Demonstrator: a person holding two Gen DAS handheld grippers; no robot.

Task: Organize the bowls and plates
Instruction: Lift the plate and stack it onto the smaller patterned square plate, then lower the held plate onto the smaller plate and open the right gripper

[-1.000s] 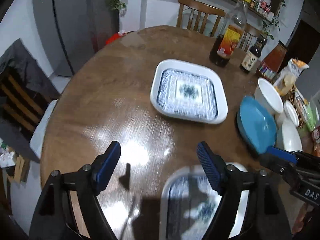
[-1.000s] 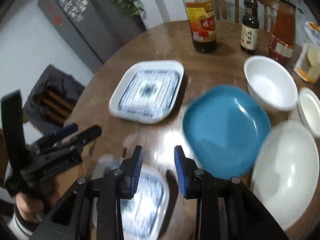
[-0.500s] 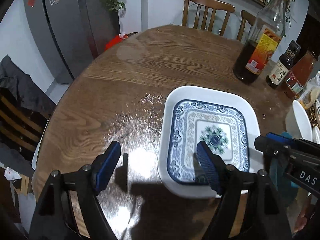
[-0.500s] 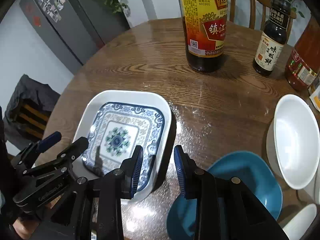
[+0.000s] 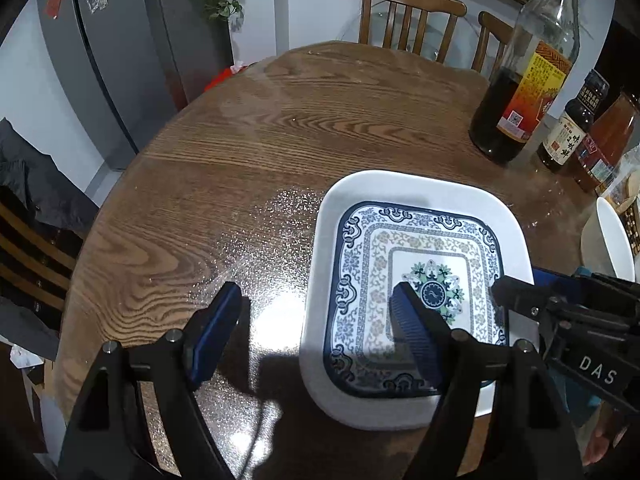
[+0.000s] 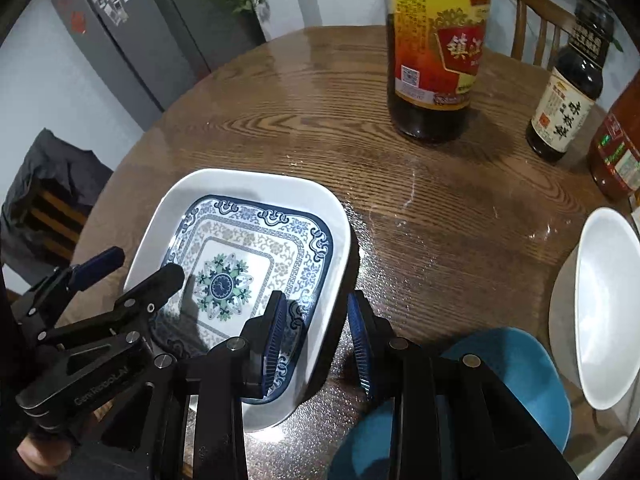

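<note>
A square white plate with a blue floral pattern (image 5: 420, 280) lies on the round wooden table (image 5: 248, 152); it also shows in the right wrist view (image 6: 248, 256). My left gripper (image 5: 316, 316) is open, its fingers straddling the plate's left rim. My right gripper (image 6: 318, 320) is open, its fingers straddling the plate's right rim. A blue plate (image 6: 516, 384) and a white bowl (image 6: 604, 304) sit to the right.
A large vinegar bottle (image 6: 436, 48), a small dark sauce bottle (image 6: 564, 92) and a red sauce bottle (image 6: 620, 140) stand at the back right. Wooden chairs (image 5: 404, 16) stand behind the table. A grey fridge (image 5: 120, 52) stands far left.
Both grippers have moved forward over the table to the far patterned plate. The nearer patterned plate has dropped out of view below. Both grippers stay open.
</note>
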